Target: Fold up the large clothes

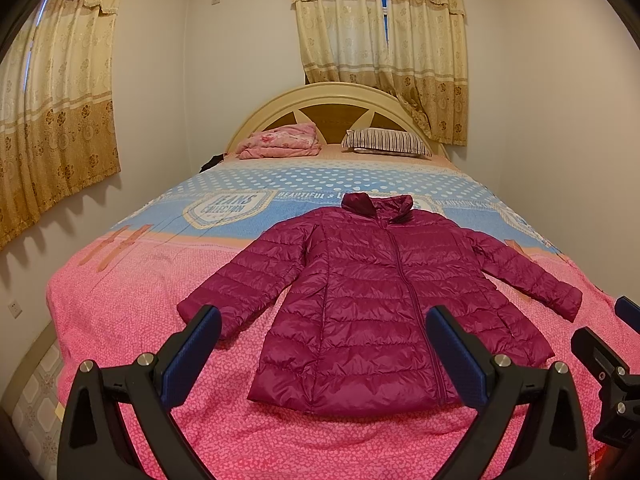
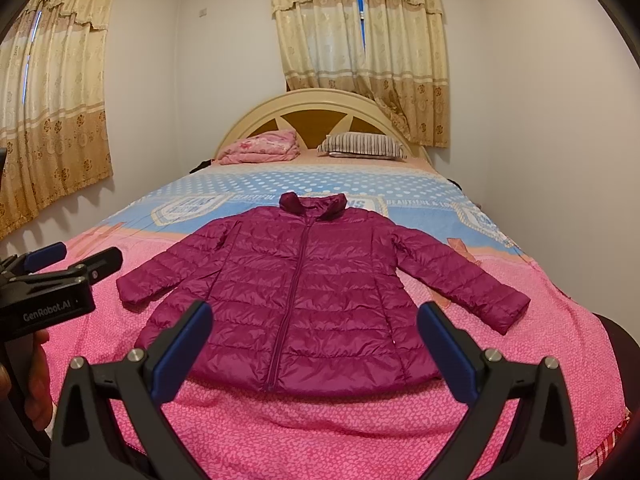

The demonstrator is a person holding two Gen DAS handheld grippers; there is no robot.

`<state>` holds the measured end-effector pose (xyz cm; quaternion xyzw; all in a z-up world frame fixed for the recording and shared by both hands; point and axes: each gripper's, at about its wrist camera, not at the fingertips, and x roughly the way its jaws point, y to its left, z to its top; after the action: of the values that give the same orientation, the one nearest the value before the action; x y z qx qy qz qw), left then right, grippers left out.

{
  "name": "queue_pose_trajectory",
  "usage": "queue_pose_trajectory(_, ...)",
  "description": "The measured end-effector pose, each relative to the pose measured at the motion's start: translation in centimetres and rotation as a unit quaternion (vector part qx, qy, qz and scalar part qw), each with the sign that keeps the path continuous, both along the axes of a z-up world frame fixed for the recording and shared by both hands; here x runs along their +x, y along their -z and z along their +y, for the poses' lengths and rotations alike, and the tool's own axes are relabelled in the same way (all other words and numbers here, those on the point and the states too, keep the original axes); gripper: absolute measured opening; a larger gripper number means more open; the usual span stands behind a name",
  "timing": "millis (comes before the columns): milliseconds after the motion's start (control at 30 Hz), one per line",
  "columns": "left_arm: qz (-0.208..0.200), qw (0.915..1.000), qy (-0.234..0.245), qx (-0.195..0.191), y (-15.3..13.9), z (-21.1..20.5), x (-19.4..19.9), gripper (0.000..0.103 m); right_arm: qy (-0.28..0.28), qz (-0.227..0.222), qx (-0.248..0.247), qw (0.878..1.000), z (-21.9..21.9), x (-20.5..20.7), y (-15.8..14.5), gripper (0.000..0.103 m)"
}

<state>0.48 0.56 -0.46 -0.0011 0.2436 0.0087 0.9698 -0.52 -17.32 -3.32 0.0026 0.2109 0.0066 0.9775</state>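
Left wrist view looks down a big bed with a pink spotty cover [image 1: 132,320] that turns blue with white dots farther up. On the pink part lies a shiny dark pink puffy jacket [image 1: 372,300], flat on its back, zipped up the front, with the collar pointing to the far end and the bottom hem near the camera. Both sleeves are spread out to the sides and slant down toward the near end. The left tool [image 1: 324,348], black with blue pads [image 1: 192,356], is wide open and has nothing in it. It hangs just over the near end of the bed, with the jacket's hem showing between its two fingers. The left sleeve cuff sits just past the left finger. Right wrist view shows the same puffy jacket [image 2: 316,296] from a bit more to the right side. The right tool [image 2: 314,344] is also wide open and empty, and it hangs over the pink cover near the hem, not touching the jacket. At the left edge of this view you can see the left tool from the side, and it has white letters on its black body. At the far end of the bed are a folded pink flowery blanket [image 2: 260,146] and a striped pillow [image 2: 362,146], side by side in front of a round cream headboard [image 2: 316,100]. Yellow flowery curtains [image 2: 360,52] hang on the back wall and the left wall.
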Motion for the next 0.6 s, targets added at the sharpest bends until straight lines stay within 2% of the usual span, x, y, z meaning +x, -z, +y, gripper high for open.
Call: queue_pose_trajectory(600, -0.005, 1.0000, -0.004, -0.004, -0.20, 0.57, 0.15, 0.102, -0.003, 0.002, 0.000, 1.000, 0.17, -0.02, 0.19, 0.103)
